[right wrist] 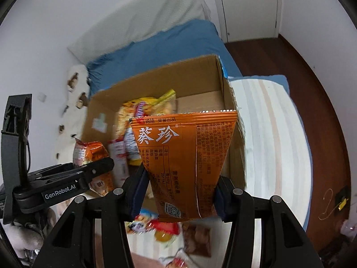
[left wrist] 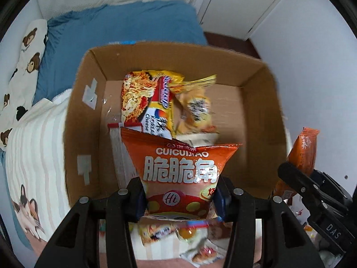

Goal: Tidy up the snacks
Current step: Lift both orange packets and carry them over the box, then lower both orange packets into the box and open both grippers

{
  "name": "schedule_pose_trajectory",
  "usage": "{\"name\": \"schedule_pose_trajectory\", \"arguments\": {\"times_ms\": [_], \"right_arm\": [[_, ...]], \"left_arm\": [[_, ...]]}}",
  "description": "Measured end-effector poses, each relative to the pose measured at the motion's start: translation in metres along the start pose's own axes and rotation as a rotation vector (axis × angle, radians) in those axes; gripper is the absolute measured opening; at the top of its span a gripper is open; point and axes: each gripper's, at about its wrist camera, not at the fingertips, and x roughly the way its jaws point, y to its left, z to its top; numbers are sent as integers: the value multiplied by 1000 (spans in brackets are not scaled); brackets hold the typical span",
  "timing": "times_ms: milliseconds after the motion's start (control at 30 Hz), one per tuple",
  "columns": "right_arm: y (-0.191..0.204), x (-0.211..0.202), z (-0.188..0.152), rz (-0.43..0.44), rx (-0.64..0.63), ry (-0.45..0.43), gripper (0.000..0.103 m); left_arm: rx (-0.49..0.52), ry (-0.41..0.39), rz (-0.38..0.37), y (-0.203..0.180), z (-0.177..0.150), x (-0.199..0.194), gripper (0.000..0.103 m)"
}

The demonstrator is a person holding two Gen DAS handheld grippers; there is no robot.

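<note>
The left gripper (left wrist: 179,197) is being held over the near edge of the cardboard box (left wrist: 84,102), its fingers (left wrist: 136,198) being clamped on the lower end of an orange-red chip bag (left wrist: 180,167) printed "CUICUIJIAO". The bag is being kept upright, its top reaching over the box interior. Inside the box, a yellow noodle packet (left wrist: 145,98) is being seen leaning on end, with a pale yellow snack pouch (left wrist: 196,111) just beside it and a red-and-white packet (left wrist: 121,143) next to the left wall.

The right gripper (right wrist: 181,195) is being held at the box's near right corner (right wrist: 232,116), its fingers (right wrist: 137,192) being pressed together on an orange seed packet (right wrist: 185,156), back side toward the camera, nutrition table and QR code showing. The packet is being held upright in front of the box opening.

Loose snack packets (right wrist: 154,223) are being left lying on the bed below both grippers; details are blurred. The box is being supported on a striped blanket (right wrist: 272,134) beside a blue sheet (left wrist: 125,31). A bear-print pillow (left wrist: 24,53) is being noted at the left wall
</note>
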Motion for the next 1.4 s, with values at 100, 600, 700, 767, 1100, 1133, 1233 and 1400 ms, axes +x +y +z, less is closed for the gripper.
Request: {"name": "schedule_pose_trajectory", "arguments": {"times_ms": [100,600,700,767,1100,1133,1233,1400], "right_arm": [[-6,32,9,-15,11,59,54],[-12,83,9,-67,-19,199,58],[-14,80,10,-72,-9,219,84],[-15,79,10,-79,-4,226,89],[-9,64,2,-83,-6,218,94],[-9,60,1,-86,-8,207,95],[-8,46,-2,-95,-15,176,96],[-3,14,-12,-112,-35,88,96]], "left_arm": [[-16,55,8,6,14,27,45],[-23,193,14,11,17,85,46],[-28,215,20,10,14,88,48],[-31,204,16,11,12,85,57],[-21,121,46,6,10,49,92],[-19,107,43,5,8,43,92],[-15,63,52,8,6,24,92],[-11,-50,54,5,-16,-10,92]]}}
